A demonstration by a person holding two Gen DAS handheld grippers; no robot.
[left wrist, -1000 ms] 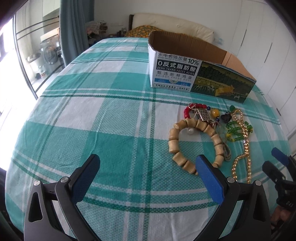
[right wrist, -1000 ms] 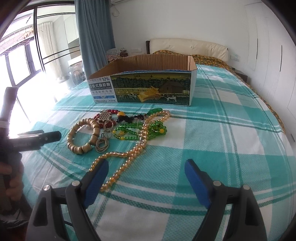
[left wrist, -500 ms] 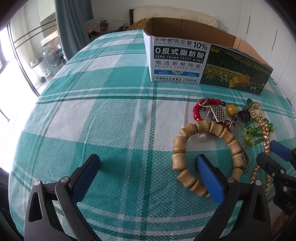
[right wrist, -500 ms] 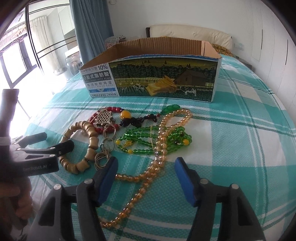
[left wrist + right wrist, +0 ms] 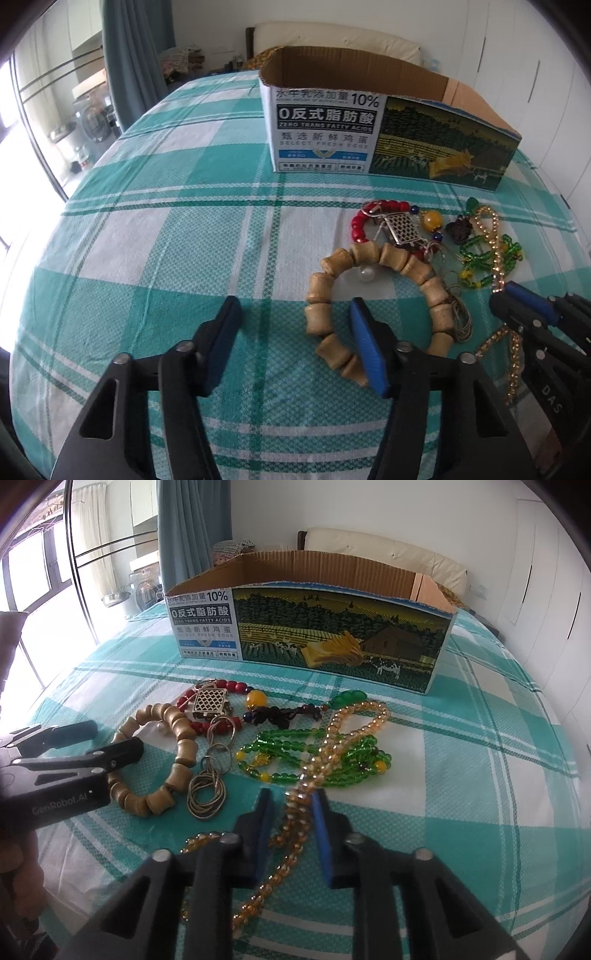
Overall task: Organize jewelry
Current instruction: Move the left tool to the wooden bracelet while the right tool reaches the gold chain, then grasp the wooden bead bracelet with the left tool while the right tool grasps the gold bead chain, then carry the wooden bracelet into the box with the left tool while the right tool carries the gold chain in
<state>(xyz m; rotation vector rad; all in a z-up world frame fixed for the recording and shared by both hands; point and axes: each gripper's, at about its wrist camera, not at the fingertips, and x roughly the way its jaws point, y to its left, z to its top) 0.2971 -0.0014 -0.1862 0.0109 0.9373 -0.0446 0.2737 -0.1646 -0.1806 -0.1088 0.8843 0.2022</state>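
Note:
Jewelry lies in a pile on the bed in front of an open cardboard box [image 5: 314,627], which also shows in the left wrist view [image 5: 369,122]. My left gripper [image 5: 295,321] is half open, its two fingers on either side of the left arc of a wooden bead bracelet [image 5: 317,306] without gripping it. My right gripper [image 5: 291,805] has narrowed around a golden bead necklace [image 5: 332,746]; the strand runs between its blue pads. A green bead necklace [image 5: 295,753], a red bead bracelet [image 5: 229,686] with a metal pendant and thin metal rings [image 5: 210,786] lie beside.
The bed has a green and white checked cover [image 5: 166,221]. A headboard and pillow [image 5: 388,550] stand behind the box. A window and curtain [image 5: 177,528] are on the left, white wardrobes on the right.
Both grippers moved forward and down to the jewelry. The left one narrowed over the wooden bracelet. The right one closed in around the golden necklace.

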